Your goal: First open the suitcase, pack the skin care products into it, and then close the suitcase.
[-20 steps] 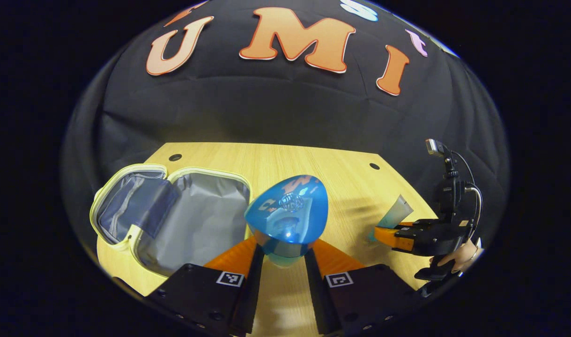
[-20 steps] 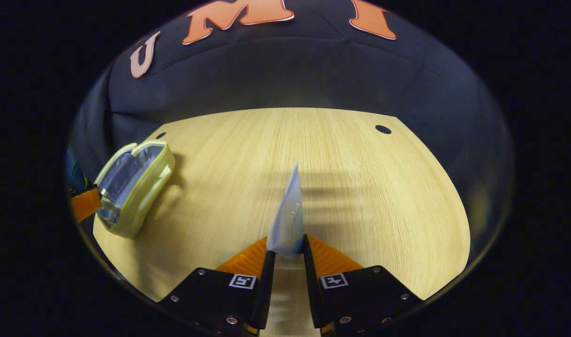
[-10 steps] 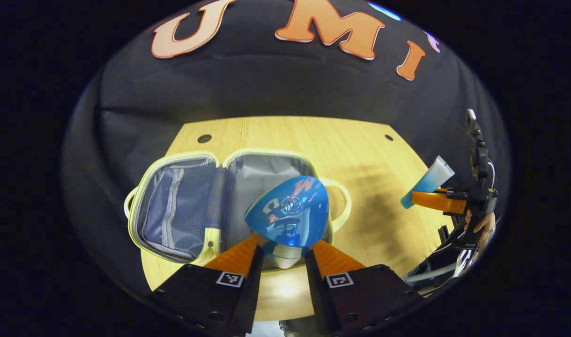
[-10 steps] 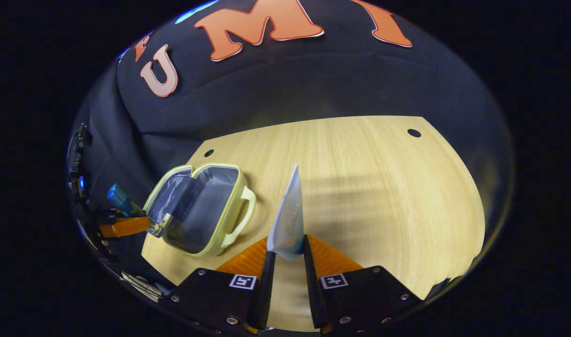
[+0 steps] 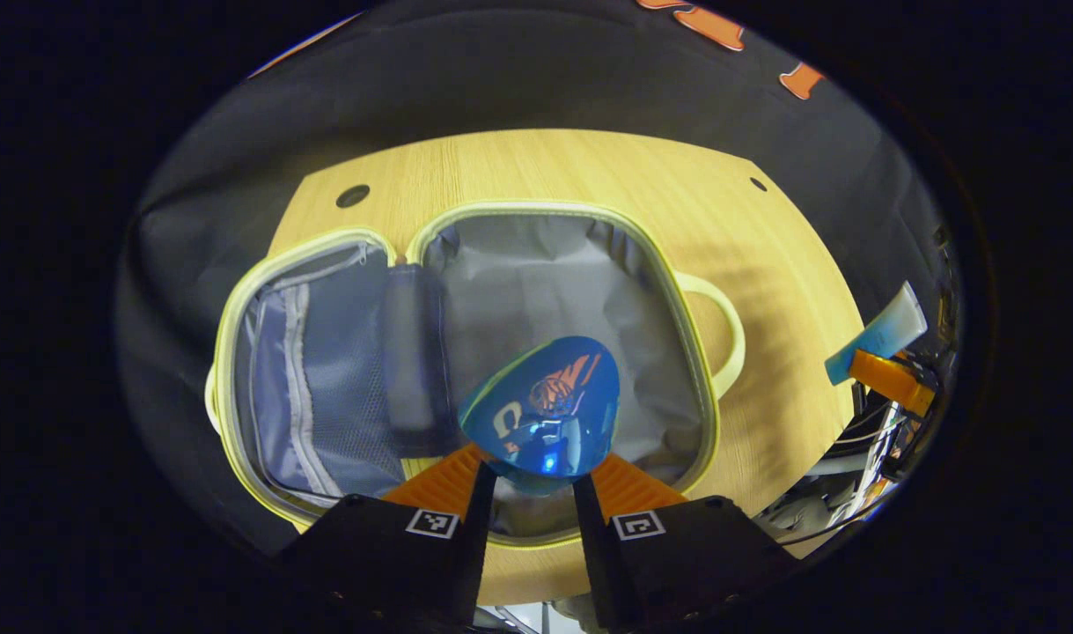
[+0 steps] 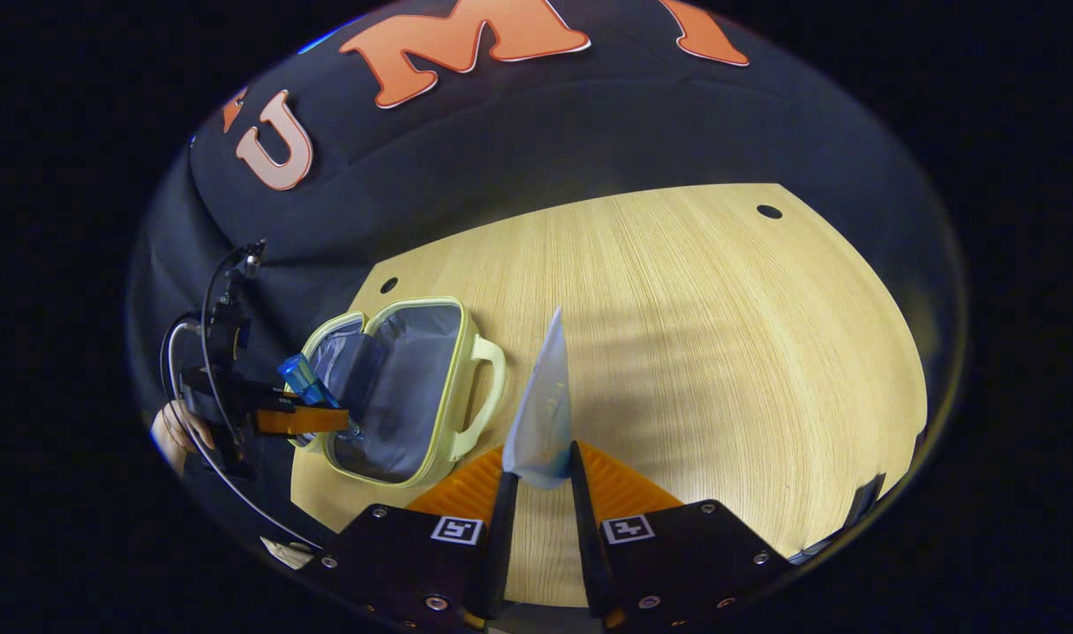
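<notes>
Suitcase (image 5: 536, 291) is lying wide open on the wooden surface (image 5: 765, 264), pale yellow shell w/ grey lining, mesh zip pocket on the lid half, handle sticking out toward the right side. Left gripper (image 5: 529, 480) is clamped on a shiny blue bottle (image 5: 540, 409), both fingers squeezing its lower end, and it's hovering right over the main compartment, not touching the lining afaict. From the right gripper view you can see that same gripper (image 6: 325, 421) at the near-left edge of the suitcase (image 6: 413, 387) w/ the blue bottle (image 6: 300, 379) tilted up, and a hand (image 6: 177, 433) behind it. Right gripper (image 6: 539, 480) is gripping a white-to-blue tube (image 6: 543, 414), pinched at the bottom end, tube pointing up and away, held above bare surface (image 6: 721, 352) just beside the suitcase handle.
</notes>
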Available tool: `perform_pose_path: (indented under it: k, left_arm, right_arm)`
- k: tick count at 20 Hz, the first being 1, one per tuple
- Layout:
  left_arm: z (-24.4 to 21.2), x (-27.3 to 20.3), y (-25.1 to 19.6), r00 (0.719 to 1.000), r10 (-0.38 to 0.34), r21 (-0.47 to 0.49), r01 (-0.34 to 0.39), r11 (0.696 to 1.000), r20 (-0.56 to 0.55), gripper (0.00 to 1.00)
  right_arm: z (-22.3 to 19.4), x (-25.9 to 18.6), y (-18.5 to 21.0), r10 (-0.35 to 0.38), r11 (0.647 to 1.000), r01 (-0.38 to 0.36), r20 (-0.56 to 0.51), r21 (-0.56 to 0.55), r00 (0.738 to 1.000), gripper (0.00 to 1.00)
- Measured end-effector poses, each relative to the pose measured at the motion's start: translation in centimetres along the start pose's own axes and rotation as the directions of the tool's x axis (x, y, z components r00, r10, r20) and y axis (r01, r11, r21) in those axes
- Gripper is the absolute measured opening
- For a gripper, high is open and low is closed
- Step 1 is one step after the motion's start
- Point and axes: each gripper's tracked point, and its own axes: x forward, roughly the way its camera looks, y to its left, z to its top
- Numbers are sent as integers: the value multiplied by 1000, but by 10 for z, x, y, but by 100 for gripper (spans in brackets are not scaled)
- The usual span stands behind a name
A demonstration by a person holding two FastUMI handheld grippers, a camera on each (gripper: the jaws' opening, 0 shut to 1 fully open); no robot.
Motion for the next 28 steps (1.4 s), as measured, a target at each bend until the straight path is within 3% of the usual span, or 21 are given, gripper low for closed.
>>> perform_pose_path:
  k: [3,7,13,14,15,16,17,18,19,23,26,28]
  left_arm:
    - [0,17,4,999,-11,-13,10,1000,-47,49]
    - [2,44,24,994,55,7,-55,998,-95,49]
    - [3,64,8,994,7,-65,-15,998,-114,52]
    - [4,59,-2,994,-19,-73,11,997,-106,68]
    - [8,57,-6,996,-17,-60,12,998,-89,84]
    - [15,52,-7,998,-6,-43,3,999,-67,100]
    - [20,42,-8,999,11,-22,-12,1000,-35,98]
    - [26,32,-10,1000,5,-11,-5,1000,0,98]
    - [32,24,-13,999,-8,-9,8,1000,32,98]
    - [39,-33,-3,975,-92,-9,95,995,205,98]
    - [32,-83,30,947,-123,-22,136,991,297,98]
    - [24,-126,49,914,-178,-24,200,979,364,98]
  right_arm:
    - [-3,-2,-3,-14,1000,15,-10,10,1000,36]
    - [-3,-1,-4,-26,1000,27,-30,16,999,36]
    - [0,-2,-7,-32,999,33,-49,29,998,31]
    - [2,-2,-6,-31,999,33,-53,30,998,36]
    - [4,-3,-5,-30,999,31,-53,32,998,31]
    - [7,-4,-4,-27,999,28,-50,29,998,31]
    - [14,-5,-2,-26,999,27,-45,23,999,36]
    - [17,-7,-1,-27,999,28,-42,16,999,31]
    - [23,-8,1,-29,1000,29,-40,5,999,35]
    - [53,-20,35,-22,998,22,-7,-53,1000,35]
    - [60,-23,89,-17,990,17,-1,-139,1000,35]
    - [45,-14,143,54,988,-65,-79,-137,995,35]
